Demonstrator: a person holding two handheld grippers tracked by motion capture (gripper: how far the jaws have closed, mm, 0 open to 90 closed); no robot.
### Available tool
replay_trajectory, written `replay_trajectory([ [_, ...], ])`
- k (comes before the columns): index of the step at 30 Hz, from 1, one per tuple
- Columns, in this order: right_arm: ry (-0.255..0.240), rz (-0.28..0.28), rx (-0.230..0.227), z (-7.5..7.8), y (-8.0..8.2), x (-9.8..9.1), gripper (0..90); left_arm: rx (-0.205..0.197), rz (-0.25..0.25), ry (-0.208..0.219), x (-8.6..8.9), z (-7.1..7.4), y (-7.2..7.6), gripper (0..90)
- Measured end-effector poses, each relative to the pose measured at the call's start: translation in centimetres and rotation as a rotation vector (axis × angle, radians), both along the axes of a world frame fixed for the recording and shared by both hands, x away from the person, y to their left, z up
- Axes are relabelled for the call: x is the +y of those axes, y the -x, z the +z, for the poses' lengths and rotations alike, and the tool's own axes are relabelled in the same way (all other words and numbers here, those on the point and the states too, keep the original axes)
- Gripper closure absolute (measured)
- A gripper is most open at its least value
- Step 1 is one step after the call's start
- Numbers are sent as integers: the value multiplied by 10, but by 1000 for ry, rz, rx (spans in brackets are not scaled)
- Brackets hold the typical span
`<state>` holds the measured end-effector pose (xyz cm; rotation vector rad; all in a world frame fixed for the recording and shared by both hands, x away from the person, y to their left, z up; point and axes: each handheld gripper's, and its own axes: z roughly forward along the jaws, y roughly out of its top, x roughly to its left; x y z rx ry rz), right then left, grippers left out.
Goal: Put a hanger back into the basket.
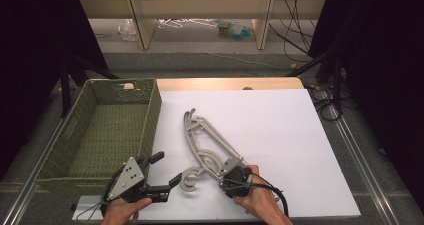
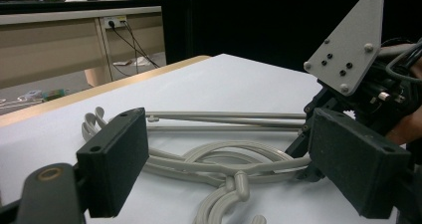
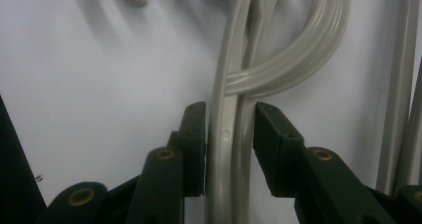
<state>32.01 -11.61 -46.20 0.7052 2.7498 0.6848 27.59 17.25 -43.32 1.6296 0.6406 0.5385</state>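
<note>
A stack of grey plastic hangers [image 1: 210,145] lies on the white table [image 1: 280,135], hooks toward me. My right gripper [image 1: 230,167] is at the near end of the stack. In the right gripper view its jaws [image 3: 230,109] straddle two hanger arms [image 3: 226,149]. The left pad is almost against them and a thin gap shows at the right pad. My left gripper [image 1: 167,167] stands open just left of the hooks, nothing between its fingers. In the left gripper view the wide-open jaws [image 2: 229,134] frame the hangers [image 2: 224,159], with the right gripper's grey plate [image 2: 348,50] beyond.
A green woven basket [image 1: 150,115] stands at the table's left edge, close to my left gripper. The white surface stretches free to the right and back of the hangers. Dark curtains and cables lie beyond the table's sides.
</note>
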Motion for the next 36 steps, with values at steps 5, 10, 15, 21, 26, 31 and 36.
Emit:
replay_trajectory([
  [5, 28, 10, 0, 3, 0, 1, 704, -4, -2, -4, 0, 0, -1, 159],
  [10, 56, 26, -1, 8, 1, -2, 740, 1, 0, 0, 0, 0, 0, 160],
  [15, 35, 38, -18, 18, 1, -8, 772, -6, 0, -13, 0, 0, -1, 160],
  [21, 35, 69, -6, 25, 2, -13, 800, -2, 5, -14, 0, 0, -1, 161],
  [26, 52, 77, -28, 33, 3, -19, 812, -36, 31, -56, -1, 2, -3, 161],
  [31, 46, 121, -47, 45, -1, -35, 819, -61, 45, -174, -16, 6, -7, 187],
  [36, 39, 176, -48, 56, 1, -48, 819, -64, -25, -306, -34, 2, -16, 242],
])
